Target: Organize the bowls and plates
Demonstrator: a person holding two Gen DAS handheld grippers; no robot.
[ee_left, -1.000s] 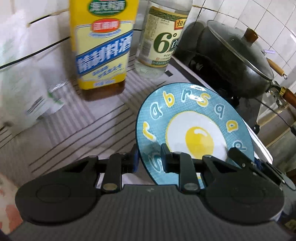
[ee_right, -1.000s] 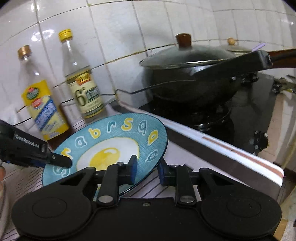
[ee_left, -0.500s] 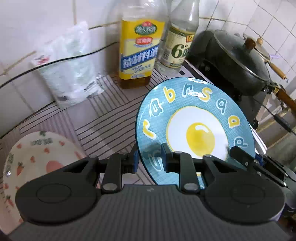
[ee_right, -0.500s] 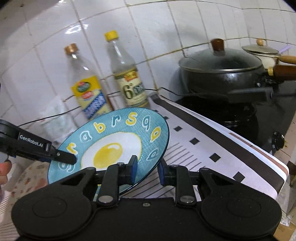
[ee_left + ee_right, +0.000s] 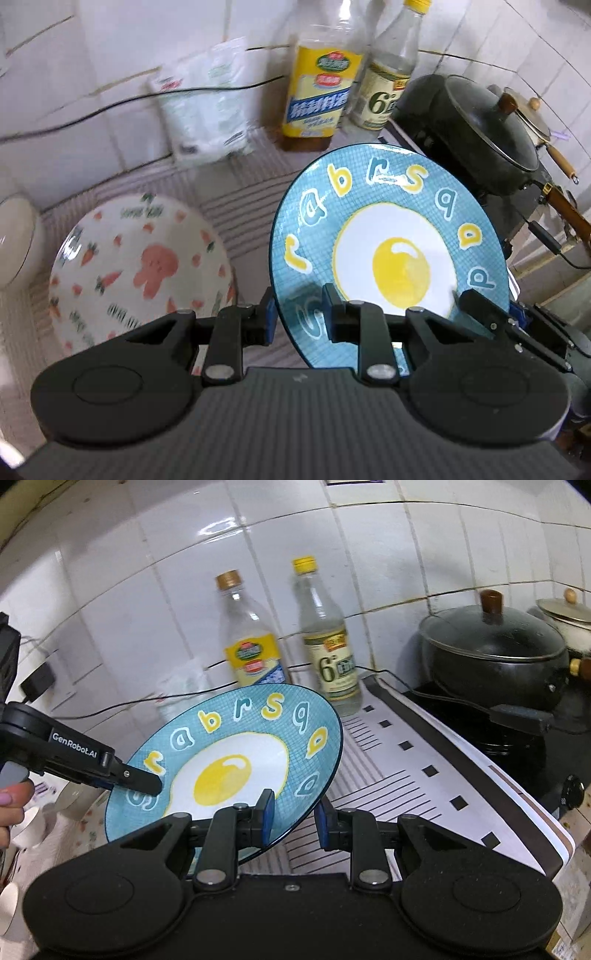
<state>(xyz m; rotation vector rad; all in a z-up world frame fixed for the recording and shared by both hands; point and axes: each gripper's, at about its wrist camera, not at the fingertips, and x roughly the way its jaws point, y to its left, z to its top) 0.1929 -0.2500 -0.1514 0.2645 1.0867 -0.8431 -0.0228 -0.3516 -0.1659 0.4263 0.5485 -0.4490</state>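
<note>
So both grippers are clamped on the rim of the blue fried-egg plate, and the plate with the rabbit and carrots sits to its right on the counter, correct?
Not quite. The left wrist view shows the rabbit-and-carrot plate to the left of the blue fried-egg plate, not its right. The rest holds: the left gripper and right gripper are both clamped on its rim.

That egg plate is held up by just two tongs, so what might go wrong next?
The blue fried-egg plate is pinched only at its rim by the left tongs and the right tongs, so it may slip. Lowered carelessly, it might knock the white carrot-pattern plate or the yellow-labelled bottle.
</note>
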